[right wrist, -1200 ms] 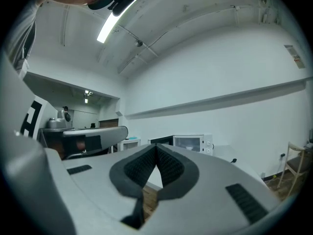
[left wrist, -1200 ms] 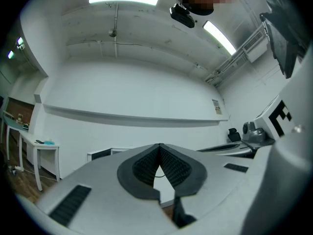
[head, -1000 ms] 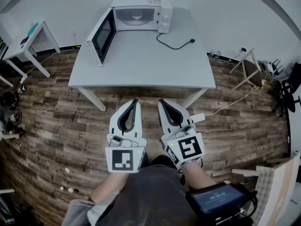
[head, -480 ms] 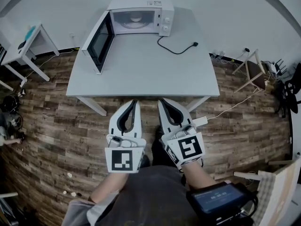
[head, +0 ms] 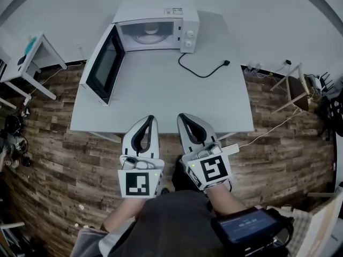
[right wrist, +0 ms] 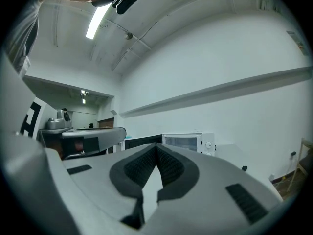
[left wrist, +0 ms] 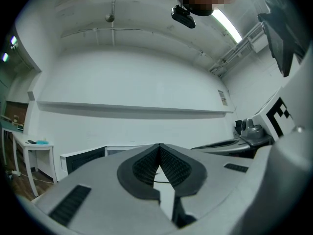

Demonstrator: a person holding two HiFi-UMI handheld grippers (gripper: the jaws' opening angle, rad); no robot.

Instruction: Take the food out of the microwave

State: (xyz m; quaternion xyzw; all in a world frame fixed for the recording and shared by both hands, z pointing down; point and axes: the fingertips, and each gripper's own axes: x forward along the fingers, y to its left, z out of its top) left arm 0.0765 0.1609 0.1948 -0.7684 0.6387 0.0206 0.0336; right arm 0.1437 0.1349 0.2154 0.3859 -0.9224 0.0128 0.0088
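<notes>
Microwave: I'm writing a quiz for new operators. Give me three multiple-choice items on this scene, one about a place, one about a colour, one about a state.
1. Where does the microwave stand?
A on the floor
B at the far edge of the table
C on a chair

2. What colour is its cord?
A red
B yellow
C black

3. How is its door?
A swung open
B shut
C missing

Answers:
1 B: it sits at the back of the tabletop.
2 C: the cord lying on the table is black.
3 A: the door stands out to the left, and the inside shows.
</notes>
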